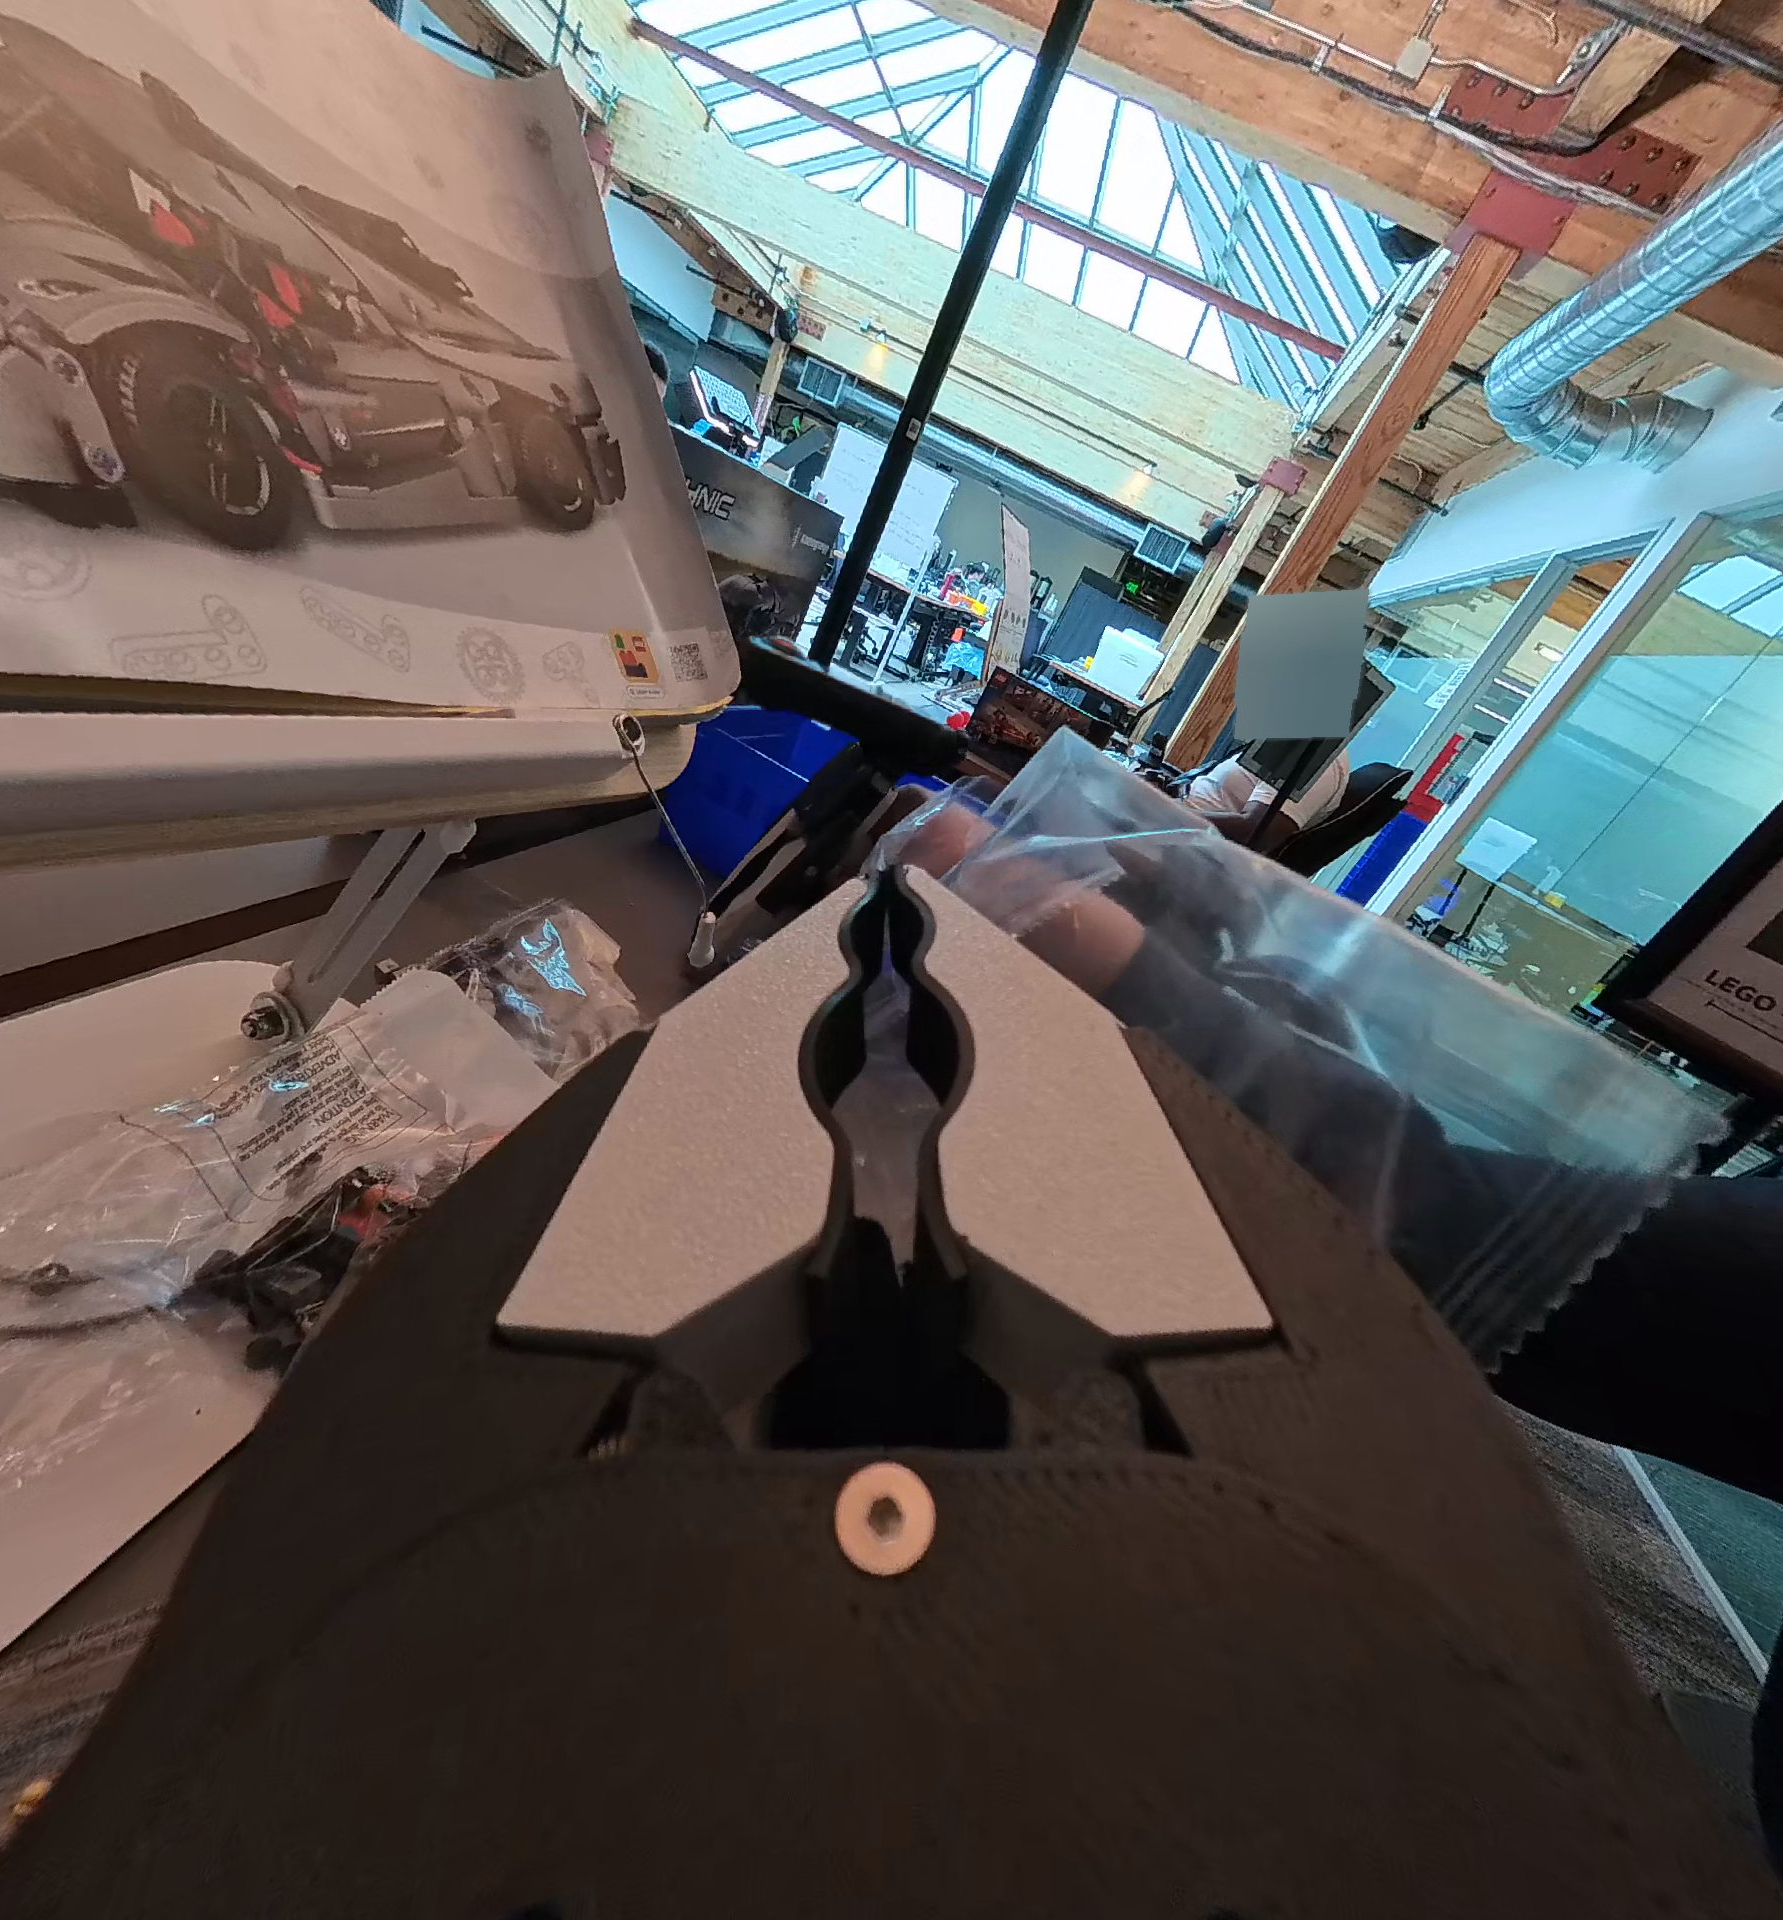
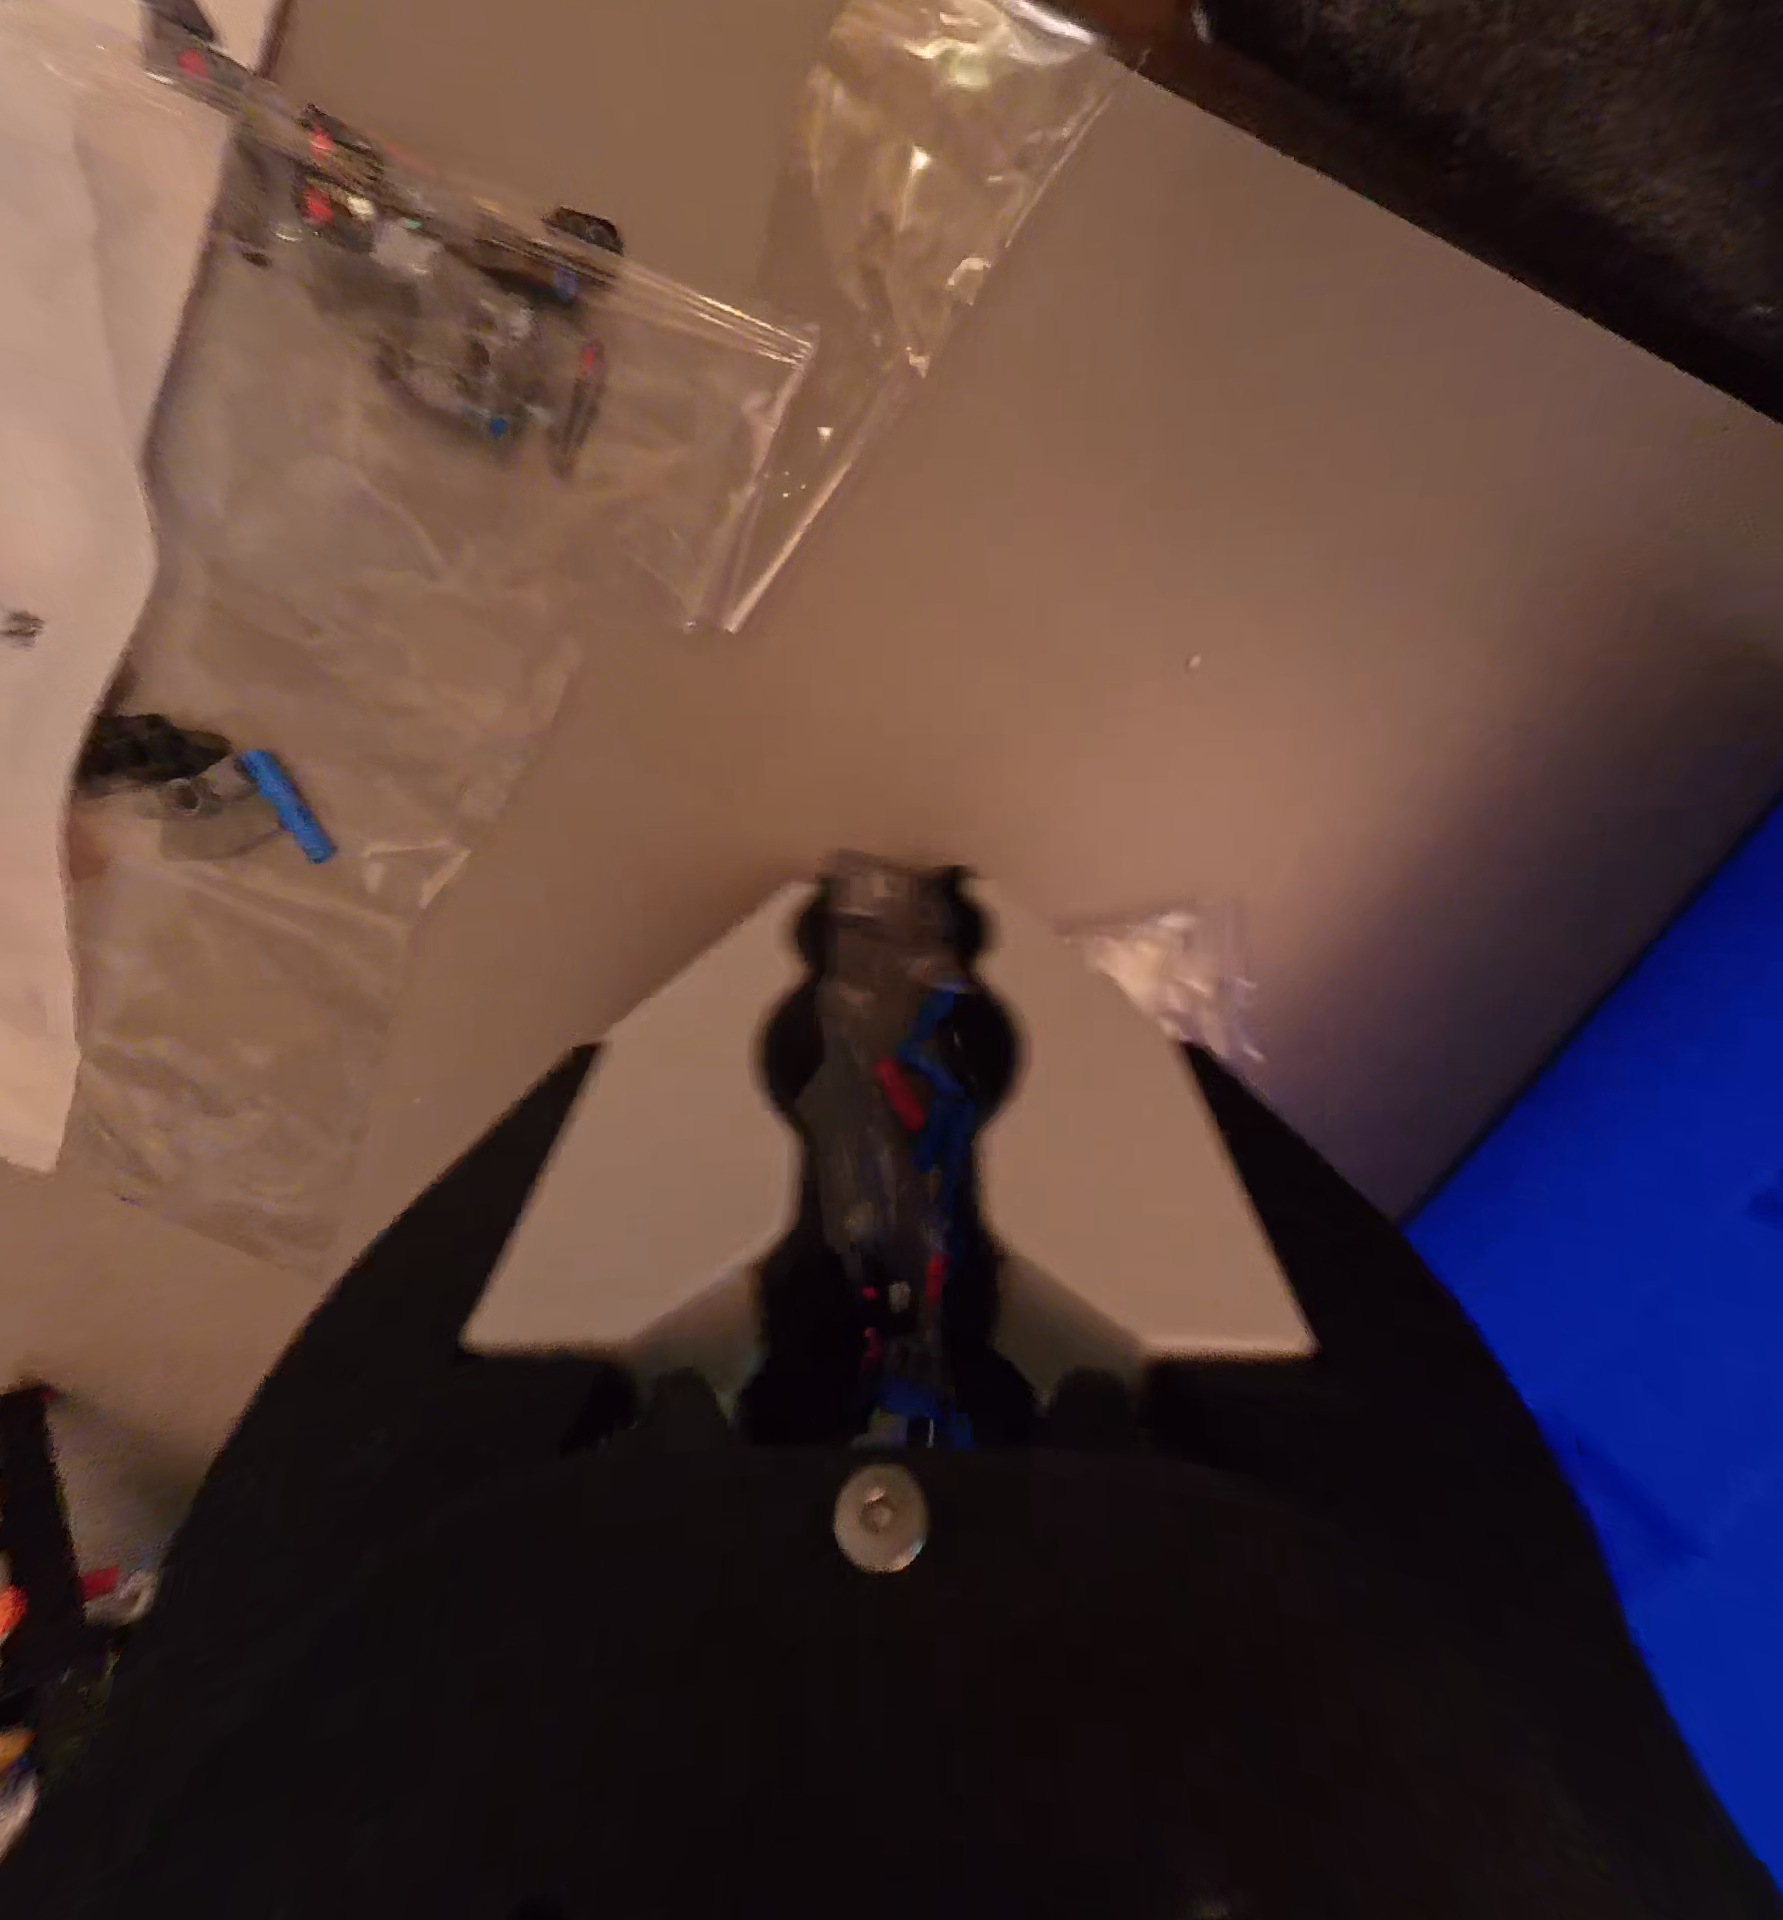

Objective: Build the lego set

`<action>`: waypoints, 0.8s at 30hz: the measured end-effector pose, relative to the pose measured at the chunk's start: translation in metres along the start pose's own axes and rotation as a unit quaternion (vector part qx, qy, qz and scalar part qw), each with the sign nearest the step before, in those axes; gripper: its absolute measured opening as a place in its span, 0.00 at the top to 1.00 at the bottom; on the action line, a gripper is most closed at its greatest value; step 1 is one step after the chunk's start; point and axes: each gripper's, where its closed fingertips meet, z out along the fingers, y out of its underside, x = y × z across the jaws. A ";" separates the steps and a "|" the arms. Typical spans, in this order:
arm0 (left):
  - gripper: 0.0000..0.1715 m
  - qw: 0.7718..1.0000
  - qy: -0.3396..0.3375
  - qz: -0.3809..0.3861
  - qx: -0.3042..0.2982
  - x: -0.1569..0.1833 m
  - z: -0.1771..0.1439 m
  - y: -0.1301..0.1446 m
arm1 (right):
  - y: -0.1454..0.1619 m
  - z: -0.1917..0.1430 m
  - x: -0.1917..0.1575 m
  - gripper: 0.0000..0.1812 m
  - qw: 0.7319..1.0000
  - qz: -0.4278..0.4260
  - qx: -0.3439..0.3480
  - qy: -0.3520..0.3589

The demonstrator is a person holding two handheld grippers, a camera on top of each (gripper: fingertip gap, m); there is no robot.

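My left gripper (image 1: 889, 883) is shut on a clear plastic bag (image 1: 1282, 997) that is lifted in the air and stretches up and to the right. A person's hand (image 1: 1063, 935) in a dark sleeve shows through the bag. My right gripper (image 2: 892, 873) is shut on a clear plastic bag (image 2: 882, 1081) with small blue and red Lego parts, bunched between its fingers above the white table (image 2: 1230, 520). I cannot tell whether both grippers hold the same bag. The right wrist view is blurred.
The instruction booklet (image 1: 274, 343) with a car picture leans on a stand (image 1: 274, 769) at the left. Several bags of parts (image 1: 274, 1132) lie below it; they also show in the right wrist view (image 2: 430, 312). A blue bin (image 2: 1645, 1247) stands at the right. Loose parts (image 2: 4, 1662) lie lower left. One gripper's finger ends stand about 35 cm off the other's.
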 end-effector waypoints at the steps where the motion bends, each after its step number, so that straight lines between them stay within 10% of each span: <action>1: 1.00 1.000 0.000 0.000 0.000 0.000 0.000 0.000 | -0.002 -0.003 -0.005 0.97 1.000 -0.002 0.006 -0.013; 24: 1.00 1.000 0.001 0.001 -0.003 0.001 0.001 0.001 | 0.008 -0.005 -0.003 0.81 0.999 -0.021 -0.038 0.012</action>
